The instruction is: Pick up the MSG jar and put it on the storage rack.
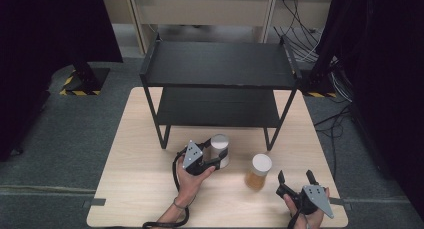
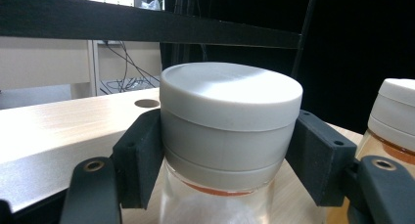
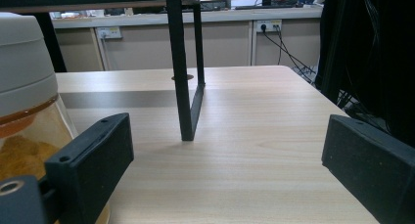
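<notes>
My left gripper (image 1: 212, 158) is shut on a clear jar with a grey lid (image 1: 219, 148), which stands on the wooden table (image 1: 140, 189) in front of the black shelf rack (image 1: 220, 64). In the left gripper view both black pads (image 2: 139, 158) press the sides of the grey-lidded jar (image 2: 230, 101) just under its cap. A second jar (image 1: 259, 171), white-lidded with amber contents, stands to the right, between the two grippers. My right gripper (image 1: 296, 176) rests near the table's front right corner, open with nothing between its jaws. In the right gripper view (image 3: 230, 150), the amber jar (image 3: 24, 111) sits at its left.
The two-tier rack stands on the far half of the table; its front right leg (image 3: 183, 87) rises ahead of the right gripper. Bare tabletop lies at the front left. A small round hole (image 2: 147, 103) marks the tabletop. Cables (image 1: 305, 39) trail on the floor behind.
</notes>
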Tool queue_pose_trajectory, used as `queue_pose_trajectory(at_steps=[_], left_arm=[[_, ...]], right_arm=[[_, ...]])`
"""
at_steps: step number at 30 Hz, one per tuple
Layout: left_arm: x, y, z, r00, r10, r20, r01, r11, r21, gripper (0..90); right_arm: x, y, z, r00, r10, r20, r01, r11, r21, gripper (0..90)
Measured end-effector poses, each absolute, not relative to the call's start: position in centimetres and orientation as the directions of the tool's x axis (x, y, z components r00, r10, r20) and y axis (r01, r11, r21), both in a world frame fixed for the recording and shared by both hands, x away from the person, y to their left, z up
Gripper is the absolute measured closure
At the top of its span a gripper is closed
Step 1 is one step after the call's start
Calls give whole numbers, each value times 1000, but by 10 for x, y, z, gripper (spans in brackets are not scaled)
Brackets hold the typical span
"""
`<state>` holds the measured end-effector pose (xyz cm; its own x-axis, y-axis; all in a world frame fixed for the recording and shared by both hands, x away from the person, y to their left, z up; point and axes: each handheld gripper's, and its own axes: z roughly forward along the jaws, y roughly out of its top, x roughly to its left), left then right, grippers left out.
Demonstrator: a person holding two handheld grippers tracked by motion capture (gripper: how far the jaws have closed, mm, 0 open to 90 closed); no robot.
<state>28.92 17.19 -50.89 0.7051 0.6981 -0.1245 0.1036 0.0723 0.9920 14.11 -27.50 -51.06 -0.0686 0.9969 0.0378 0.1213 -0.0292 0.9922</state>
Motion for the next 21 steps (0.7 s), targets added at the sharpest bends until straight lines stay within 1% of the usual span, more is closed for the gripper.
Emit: queue_pose_trajectory(at_steps=[6, 10, 21], left_arm=[[286, 174, -498, 710, 695, -117, 100, 65, 993, 332], [282, 176, -488, 715, 693, -92, 81, 49, 996, 332], [270, 183, -460, 724, 687, -68, 31, 67, 997, 332]], right_arm=[[141, -275, -511, -68, 997, 37, 121, -28, 992, 51], [141, -275, -511, -69, 997, 37, 121, -28, 992, 51], [141, -275, -511, -69, 997, 33, 119, -25, 993, 51]])
